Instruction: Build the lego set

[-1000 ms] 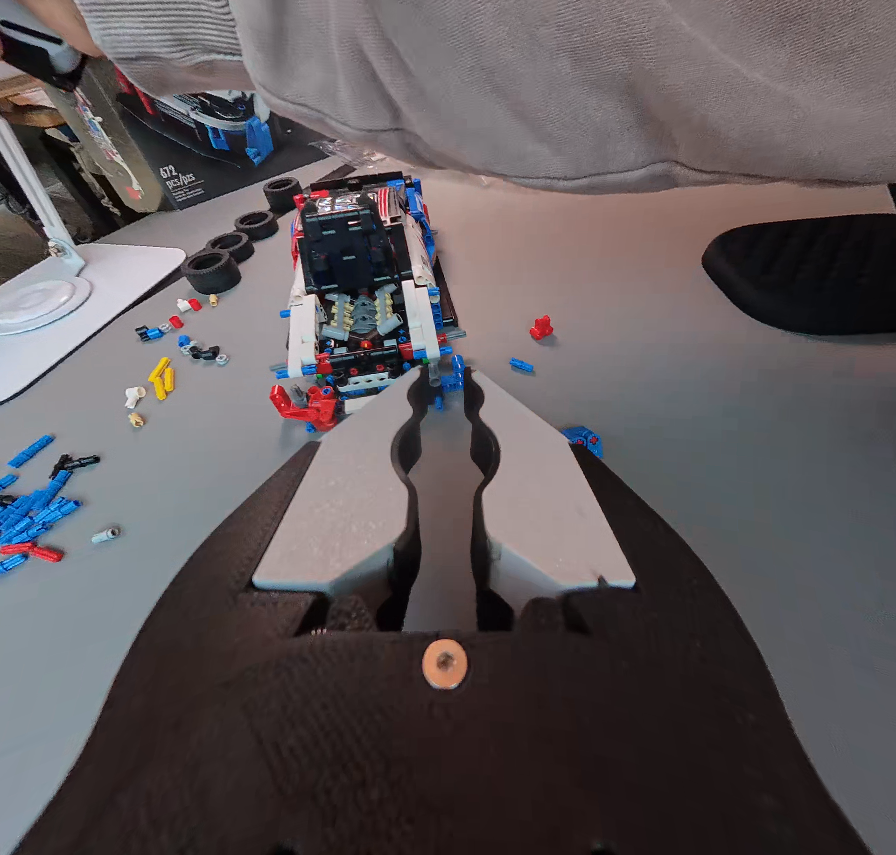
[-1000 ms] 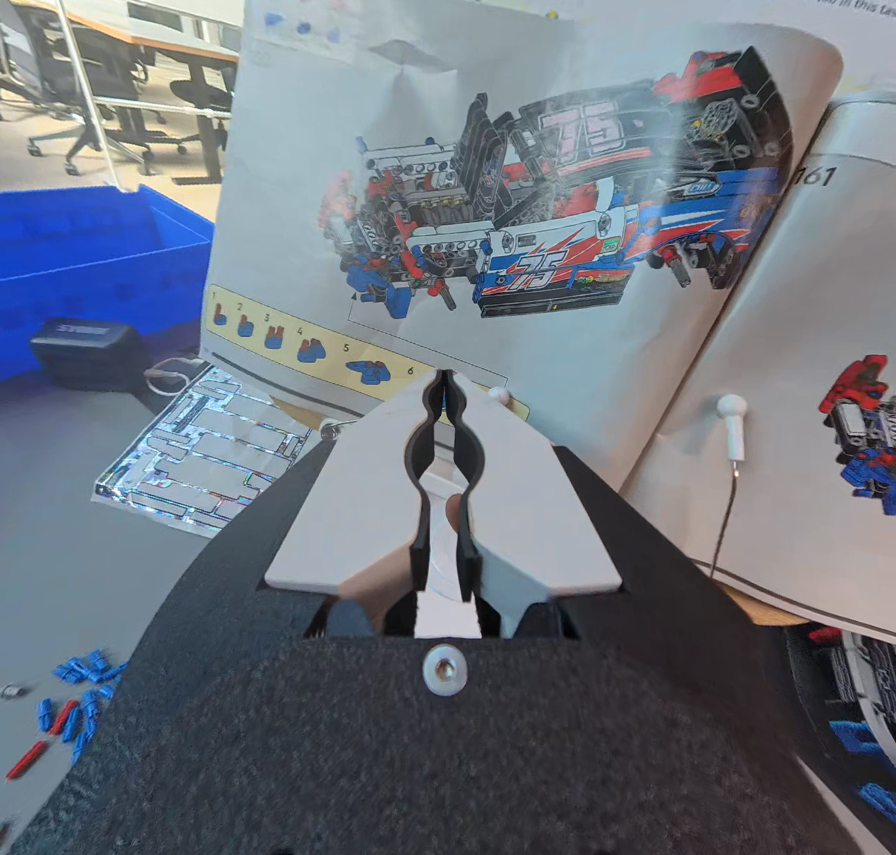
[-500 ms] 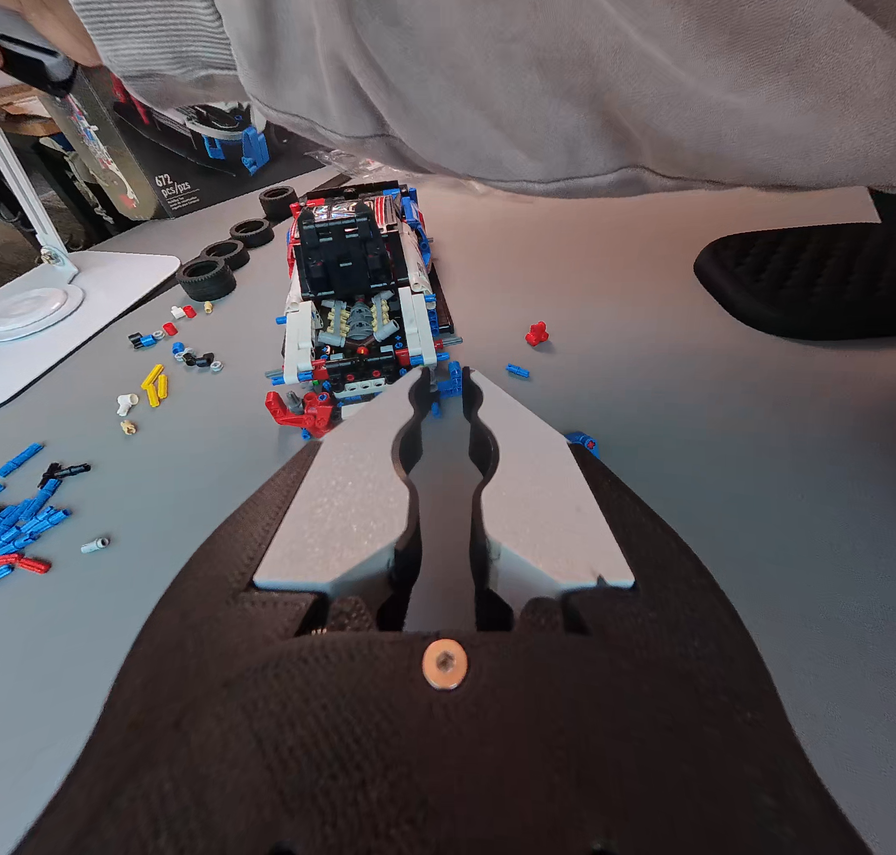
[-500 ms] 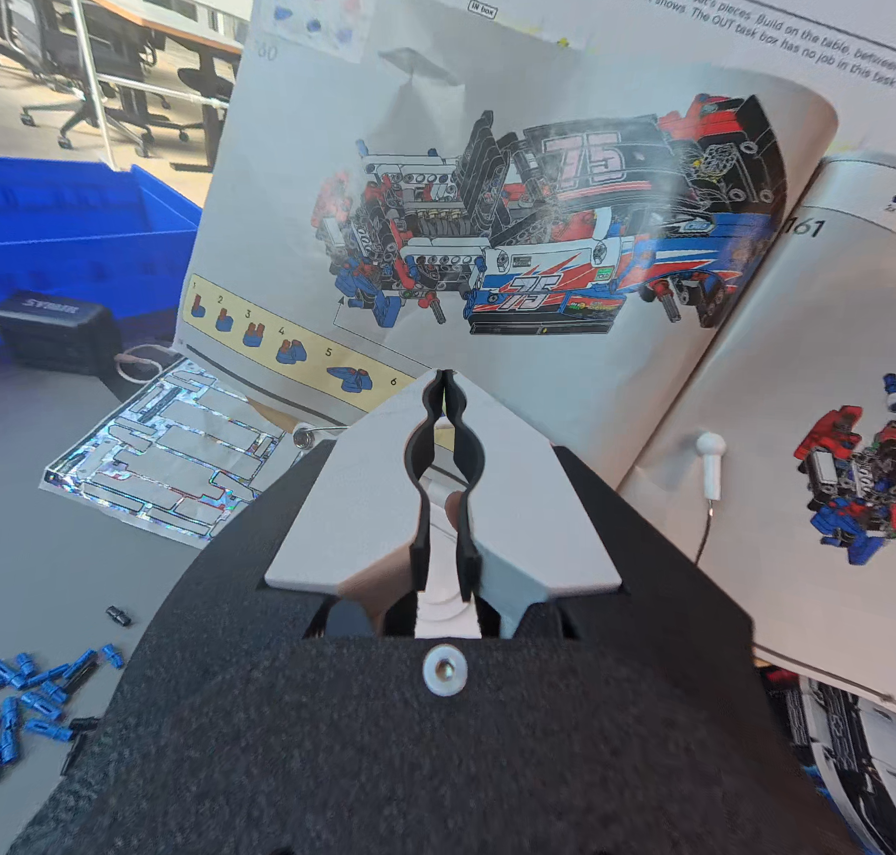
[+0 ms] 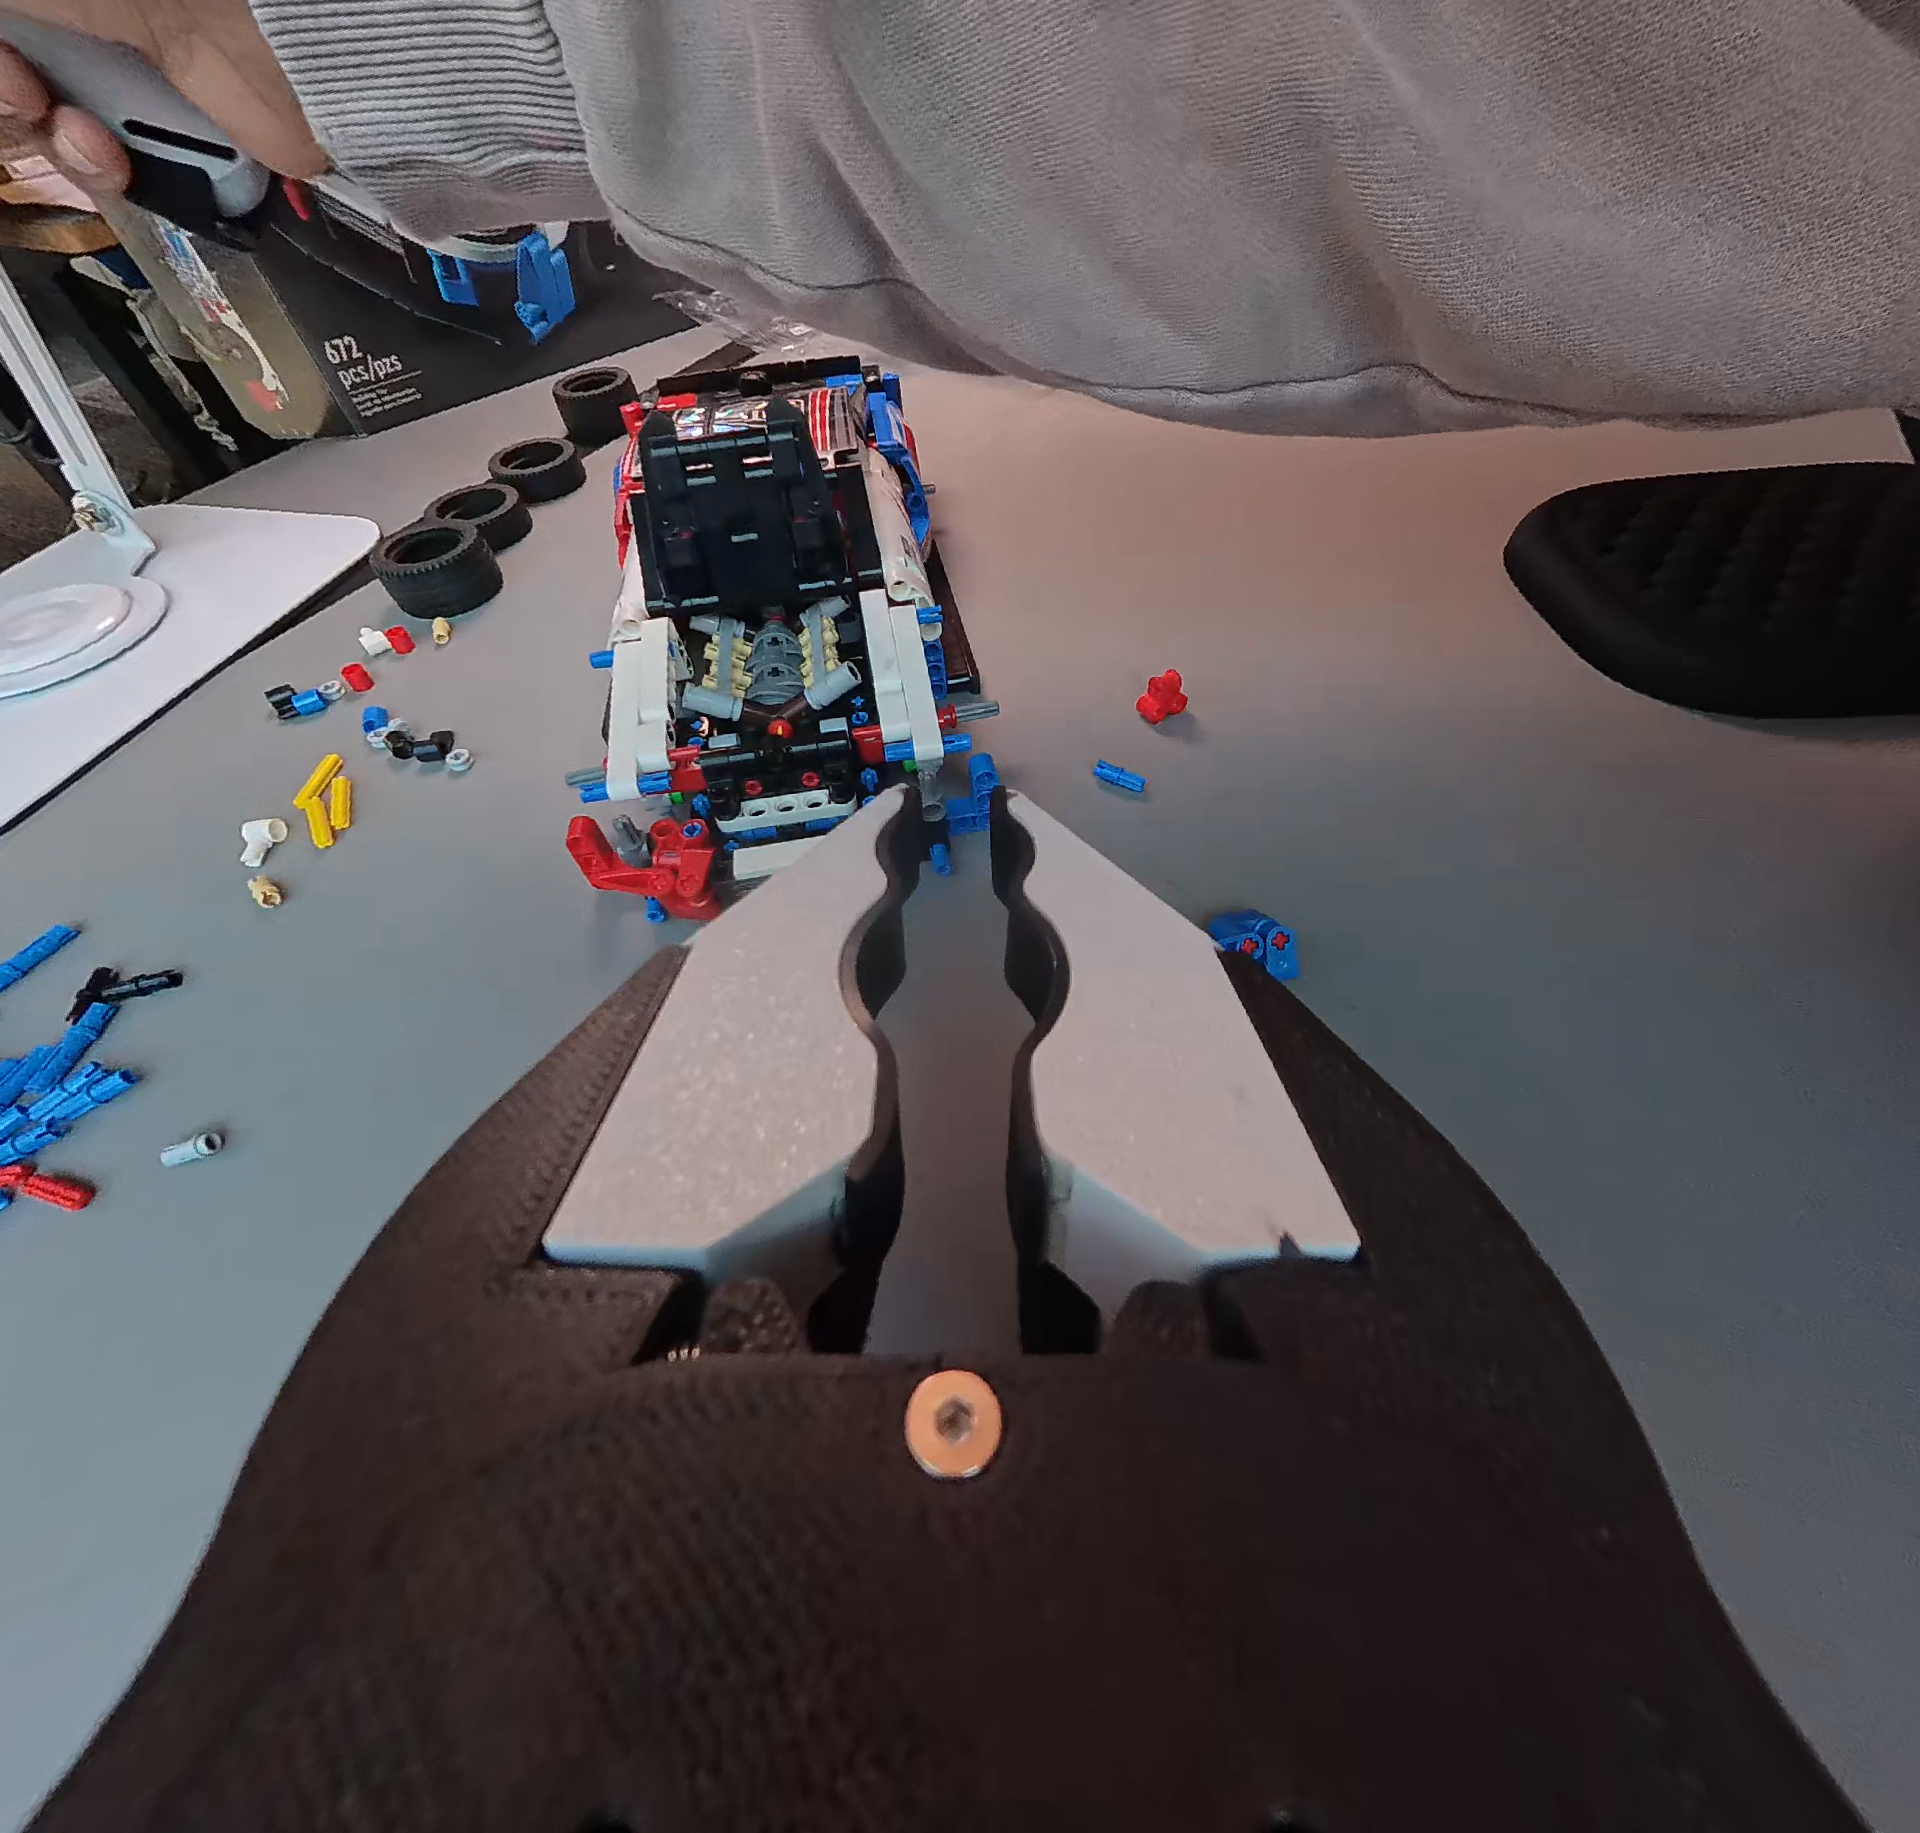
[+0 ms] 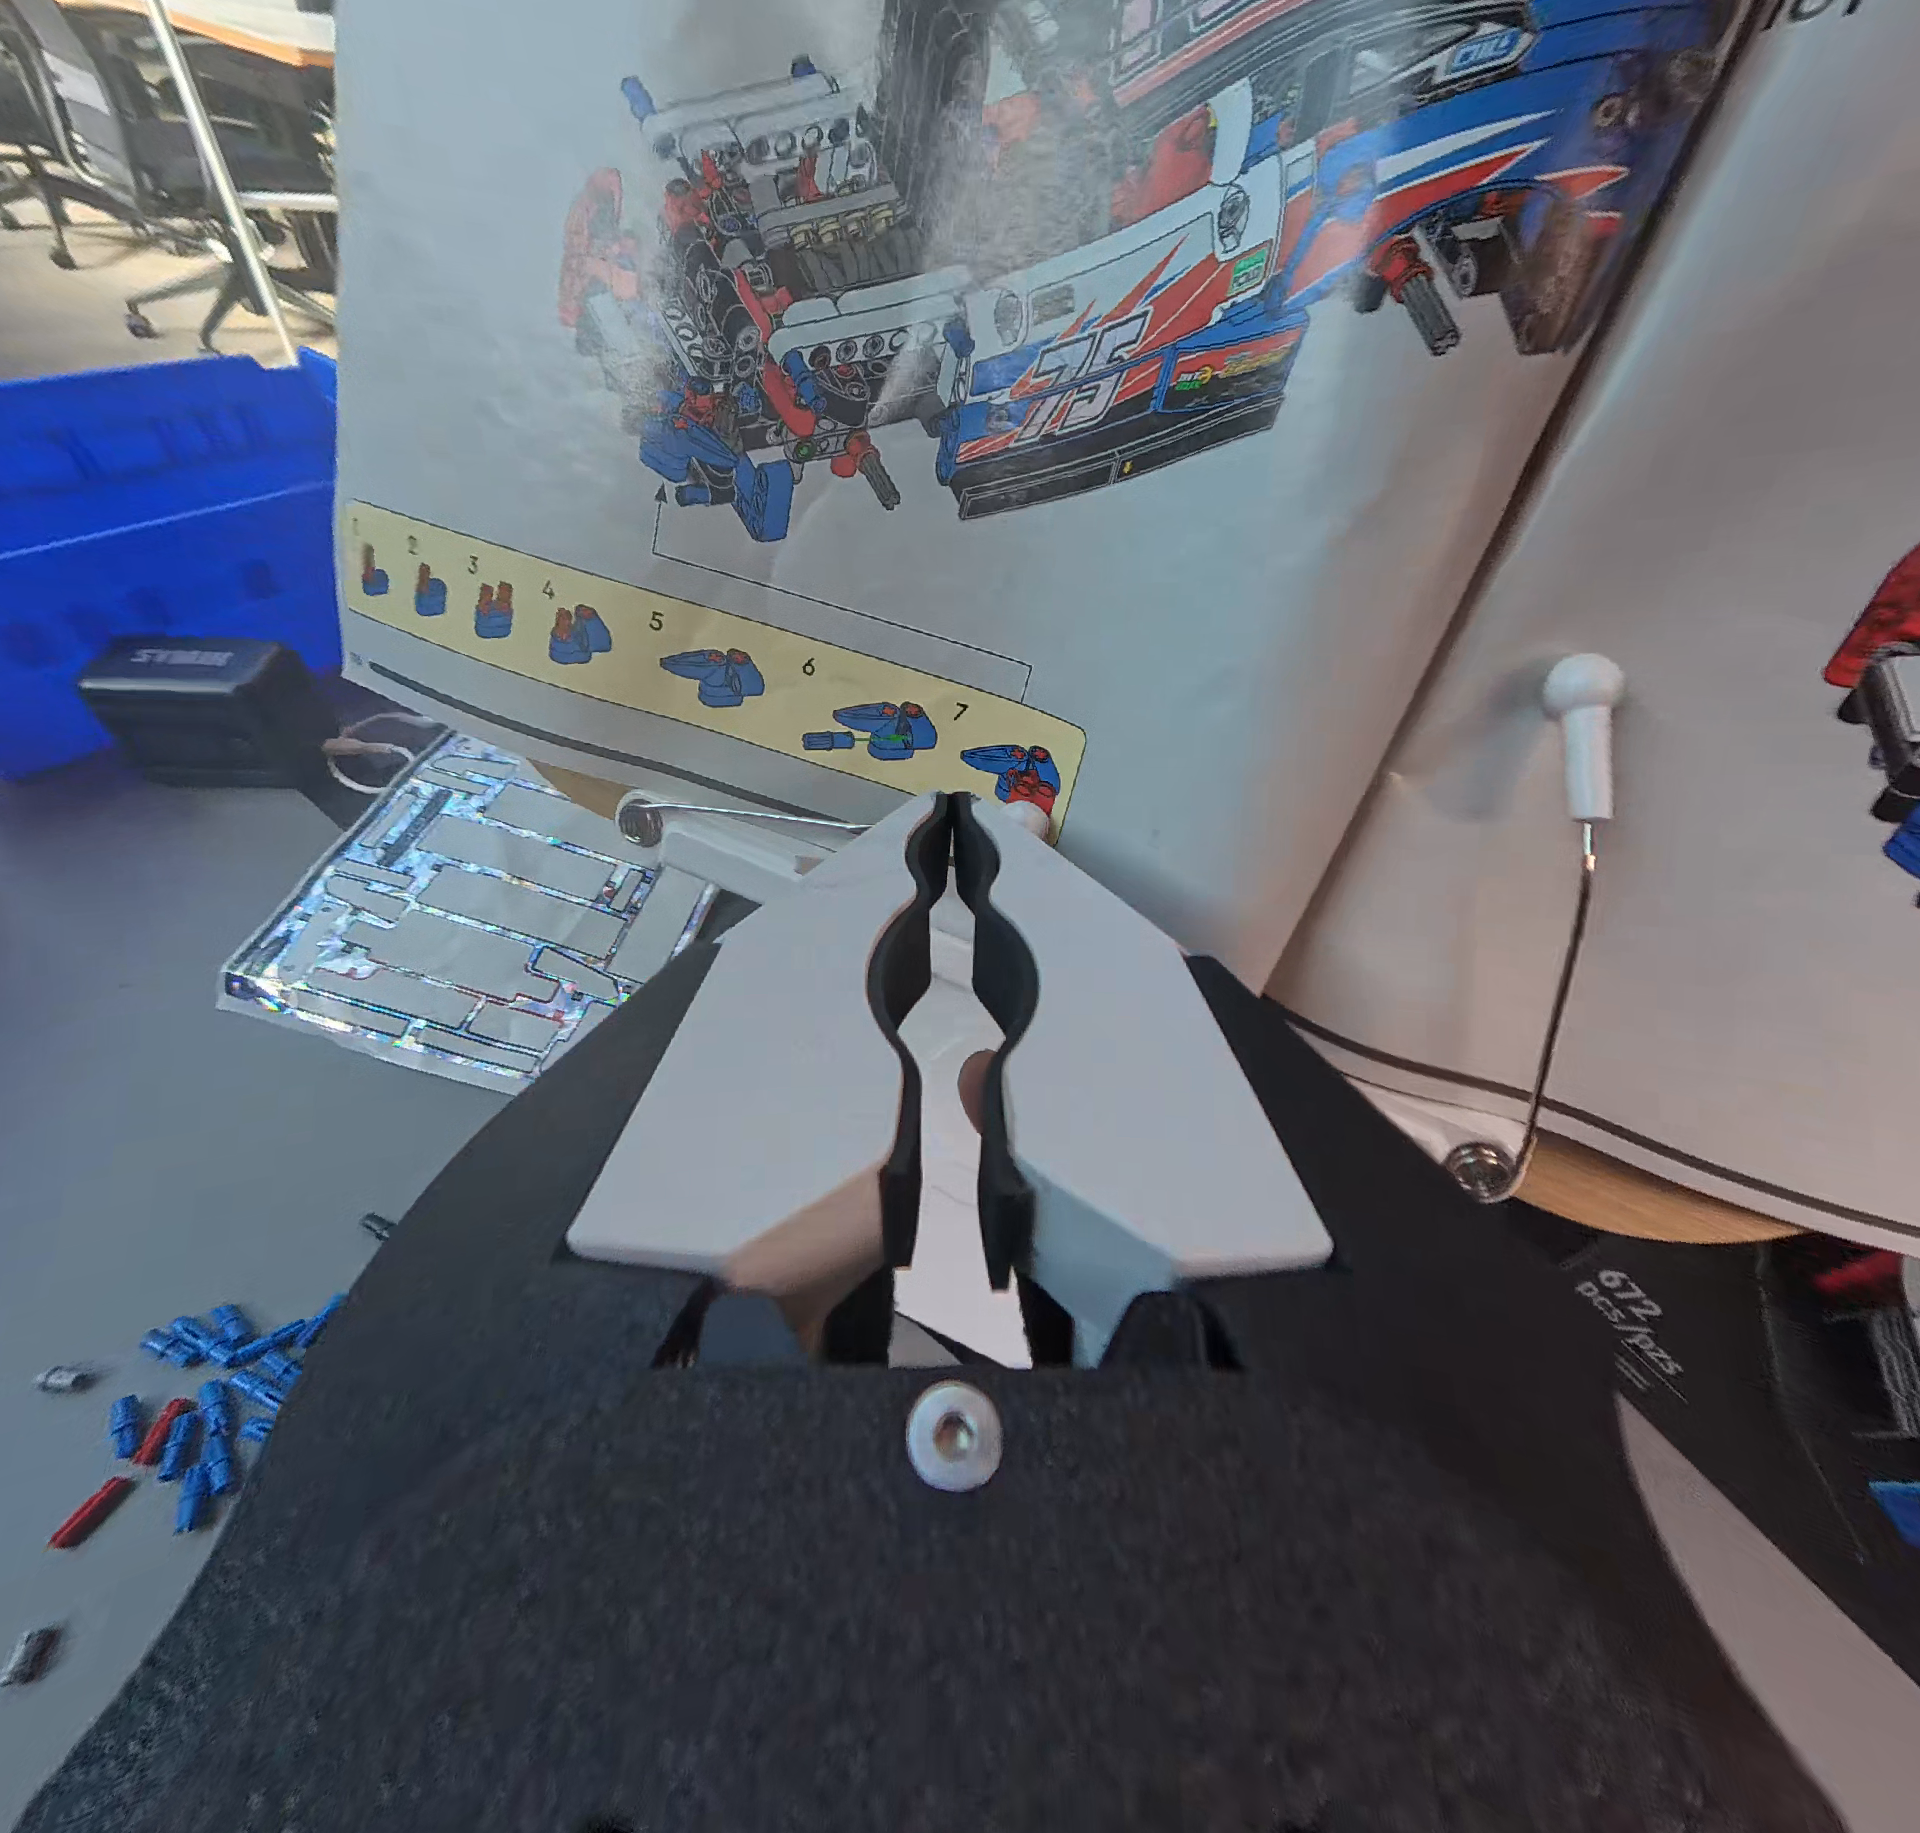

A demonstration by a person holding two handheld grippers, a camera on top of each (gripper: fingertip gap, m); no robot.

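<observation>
Left tool (image 5: 948,796) apart, empty, near car model (image 5: 774,620); right tool (image 6: 951,801) together before booklet (image 6: 1039,329).

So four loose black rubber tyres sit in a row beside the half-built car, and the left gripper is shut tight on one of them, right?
Not quite. The four black rubber tyres do sit in a row beside the half-built car, but the left gripper is open and holds nothing, with bare table between its fingers. The left wrist view shows it.
</observation>
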